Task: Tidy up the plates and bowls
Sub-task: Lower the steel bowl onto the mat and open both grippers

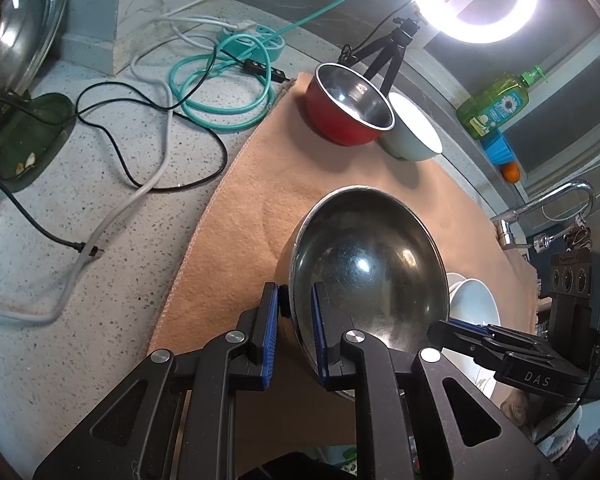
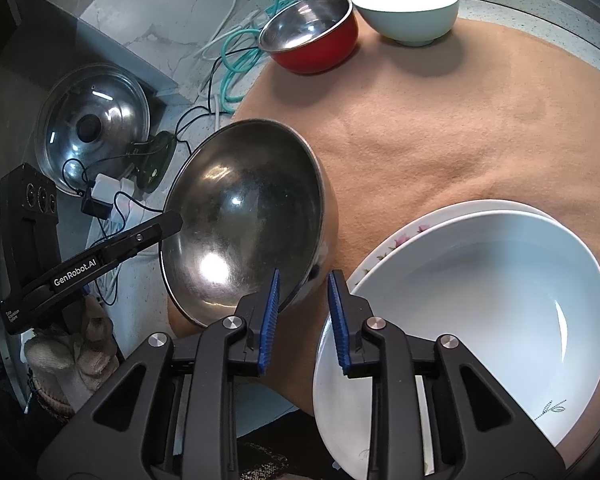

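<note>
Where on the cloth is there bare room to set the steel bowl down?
The widest free patch of the tan cloth lies between the red bowl and pale bowl at the back and the stacked white plates in front. The counter left of the cloth is crowded with cables.
</note>
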{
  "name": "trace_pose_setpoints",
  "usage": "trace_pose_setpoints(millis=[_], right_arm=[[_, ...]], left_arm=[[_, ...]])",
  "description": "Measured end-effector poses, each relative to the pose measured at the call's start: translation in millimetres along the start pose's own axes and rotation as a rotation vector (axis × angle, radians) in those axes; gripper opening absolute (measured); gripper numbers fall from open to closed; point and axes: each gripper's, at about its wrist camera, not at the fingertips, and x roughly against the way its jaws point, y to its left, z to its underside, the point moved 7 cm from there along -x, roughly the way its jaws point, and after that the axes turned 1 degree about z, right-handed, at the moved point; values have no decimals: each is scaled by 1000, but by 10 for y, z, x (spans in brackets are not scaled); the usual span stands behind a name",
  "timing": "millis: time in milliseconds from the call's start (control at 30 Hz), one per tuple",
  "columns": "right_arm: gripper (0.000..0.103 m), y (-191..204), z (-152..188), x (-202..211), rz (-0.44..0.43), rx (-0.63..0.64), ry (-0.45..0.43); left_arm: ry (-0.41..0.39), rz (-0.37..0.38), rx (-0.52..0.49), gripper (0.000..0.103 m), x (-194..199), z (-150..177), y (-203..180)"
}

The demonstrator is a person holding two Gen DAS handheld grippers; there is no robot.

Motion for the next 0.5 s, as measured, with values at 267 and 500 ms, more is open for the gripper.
trace_pose_setpoints(millis=[267, 500], right_arm=[[45, -55, -72, 180, -7, -17, -57], [45, -31, -167, 307, -13, -30, -95]], left_arm=[[-4, 8, -9, 14, 13, -68, -12], [-17, 23, -28, 15, 64, -197, -58]])
